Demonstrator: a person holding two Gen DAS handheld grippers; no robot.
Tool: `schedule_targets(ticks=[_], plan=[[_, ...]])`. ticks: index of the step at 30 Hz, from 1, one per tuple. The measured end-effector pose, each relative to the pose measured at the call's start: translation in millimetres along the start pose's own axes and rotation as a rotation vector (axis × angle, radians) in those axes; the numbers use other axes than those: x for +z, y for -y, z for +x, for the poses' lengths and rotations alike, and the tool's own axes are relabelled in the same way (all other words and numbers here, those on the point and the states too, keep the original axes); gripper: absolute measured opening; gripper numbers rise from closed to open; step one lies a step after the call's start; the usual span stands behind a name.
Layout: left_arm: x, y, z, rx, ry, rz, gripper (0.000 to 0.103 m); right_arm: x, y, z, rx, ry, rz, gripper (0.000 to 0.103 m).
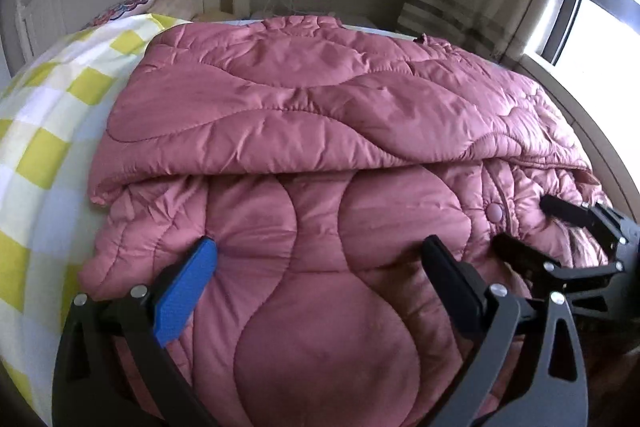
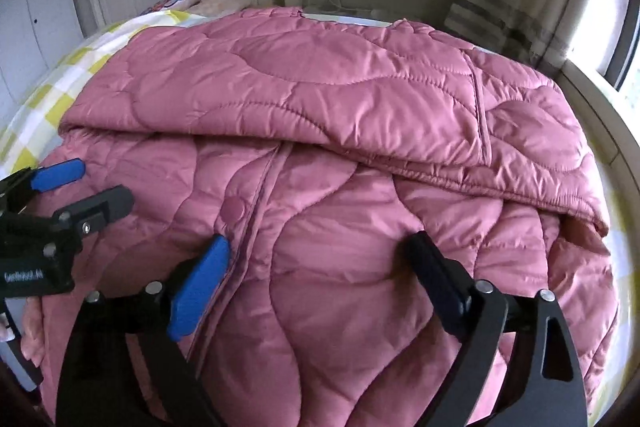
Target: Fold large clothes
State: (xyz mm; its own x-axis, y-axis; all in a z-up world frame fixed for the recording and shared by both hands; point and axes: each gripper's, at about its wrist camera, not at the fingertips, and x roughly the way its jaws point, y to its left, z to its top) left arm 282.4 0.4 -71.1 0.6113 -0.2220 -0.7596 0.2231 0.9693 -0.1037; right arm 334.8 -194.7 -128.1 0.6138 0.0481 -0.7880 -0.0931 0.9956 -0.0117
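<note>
Pink quilted coat [image 1: 304, 115] lay folded over itself on the yellow-checked bedsheet [image 1: 44, 131], filling my view from nine to three o'clock. My left gripper [image 1: 320, 255] stood spread wide with nothing clamped, its fingers resting on the padding. My right gripper [image 2: 316, 251], at three o'clock beside it, was likewise released over the coat.

Lying spread across the bed, pink quilted puffer coat [image 1: 320, 147], far part folded over the near part, snap button showing near the front.
</note>
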Motion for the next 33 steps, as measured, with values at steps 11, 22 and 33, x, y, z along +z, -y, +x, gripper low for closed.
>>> schedule_targets(ticks=[11,22,33], plan=[[30.4,-6.9,31.4,0.066,-0.027,0.027,0.101,28.3,0.7,25.7,0.036,-0.026,0.029,0.091],[-12.9,-44.5,-15.0,0.250,0.011,-0.010,0.101,-34.1,117.3,-19.3,-0.241,-0.028,0.340,0.092],[-14.9,6.2,-52.7,0.186,0.141,0.113,0.101,-30.7,44.8,-51.2,-0.143,0.056,0.092,0.092]])
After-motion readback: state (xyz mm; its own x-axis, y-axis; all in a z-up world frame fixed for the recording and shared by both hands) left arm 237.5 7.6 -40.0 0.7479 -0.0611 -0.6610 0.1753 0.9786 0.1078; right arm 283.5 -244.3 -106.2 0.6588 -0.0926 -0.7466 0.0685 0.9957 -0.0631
